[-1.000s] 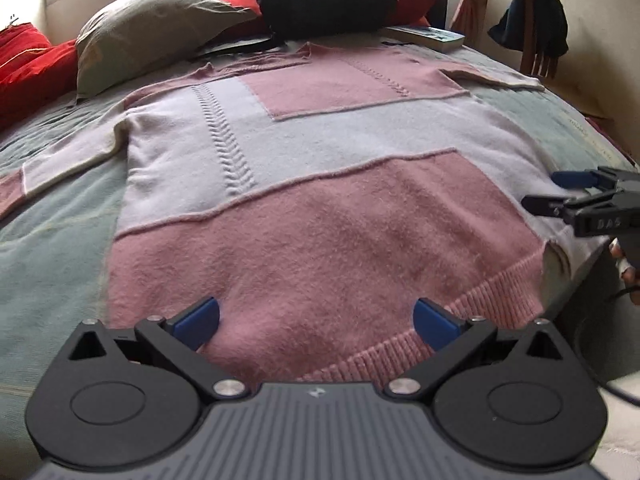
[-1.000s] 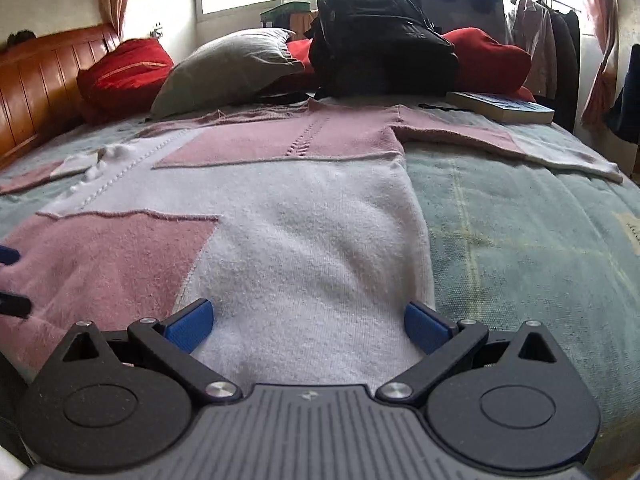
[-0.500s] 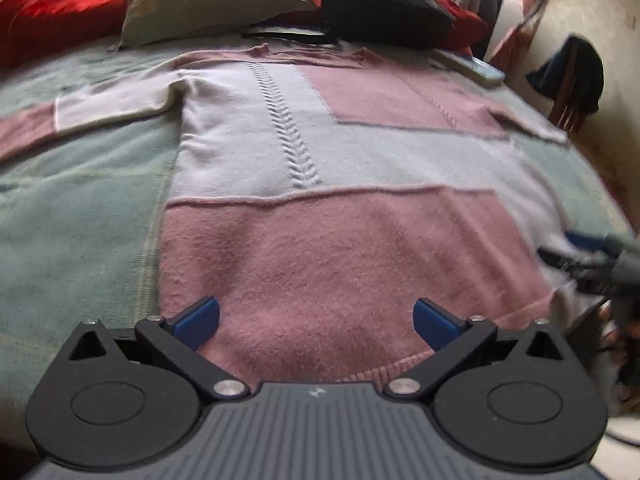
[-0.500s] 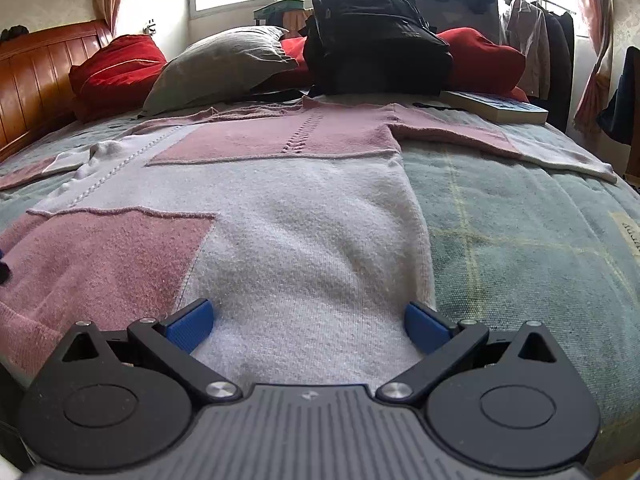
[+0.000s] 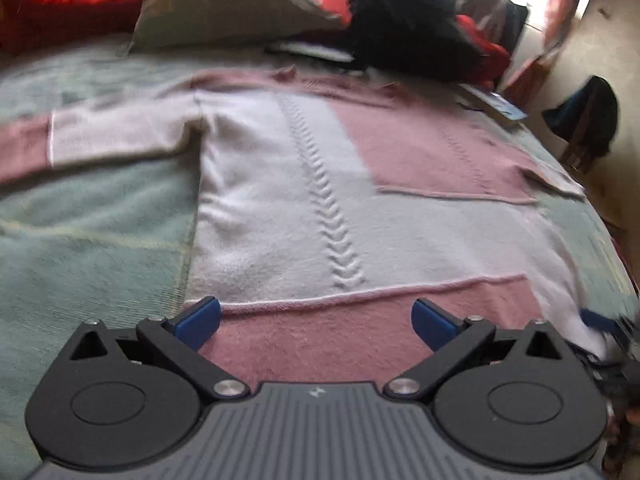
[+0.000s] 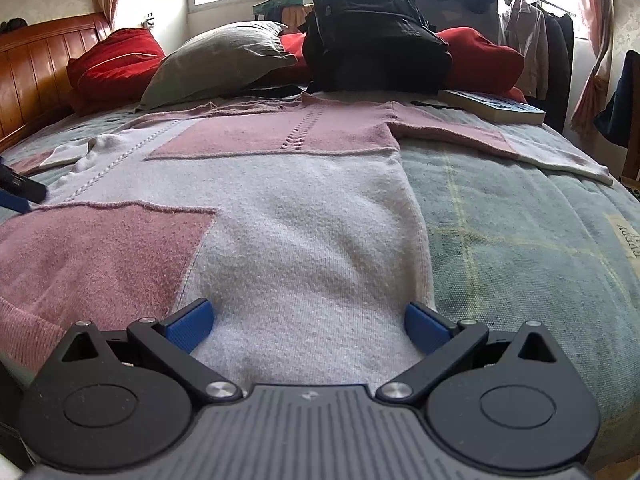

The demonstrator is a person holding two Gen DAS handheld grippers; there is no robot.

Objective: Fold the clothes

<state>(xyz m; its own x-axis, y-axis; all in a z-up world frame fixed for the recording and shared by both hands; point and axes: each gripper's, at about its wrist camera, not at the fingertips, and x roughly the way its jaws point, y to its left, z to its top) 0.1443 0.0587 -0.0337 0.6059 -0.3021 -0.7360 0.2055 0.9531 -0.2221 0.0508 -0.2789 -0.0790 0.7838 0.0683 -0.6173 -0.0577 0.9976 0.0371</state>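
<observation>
A pink and white patchwork sweater [image 5: 312, 208] lies flat on the bed, front up, its sleeves spread out to both sides. My left gripper [image 5: 316, 322] is open low over the pink lower band, near the sweater's left edge. My right gripper [image 6: 308, 326] is open over the white lower right part of the sweater [image 6: 304, 240], close to the hem. The right gripper's blue tips [image 5: 600, 320] show at the right edge of the left wrist view, and the left gripper's fingers [image 6: 16, 196] at the left edge of the right wrist view. Neither grips cloth.
A green plaid blanket [image 6: 520, 220] covers the bed. At the head lie a grey pillow [image 6: 216, 60], red cushions [image 6: 112, 60], a black backpack [image 6: 372, 36] and a book [image 6: 492, 106]. A wooden headboard [image 6: 28, 76] stands at the left, hanging clothes [image 6: 536, 44] at the right.
The left gripper has moved left and forward over the sweater, from the hem to the pink and white seam. The right gripper has crept slightly forward. Both stayed open.
</observation>
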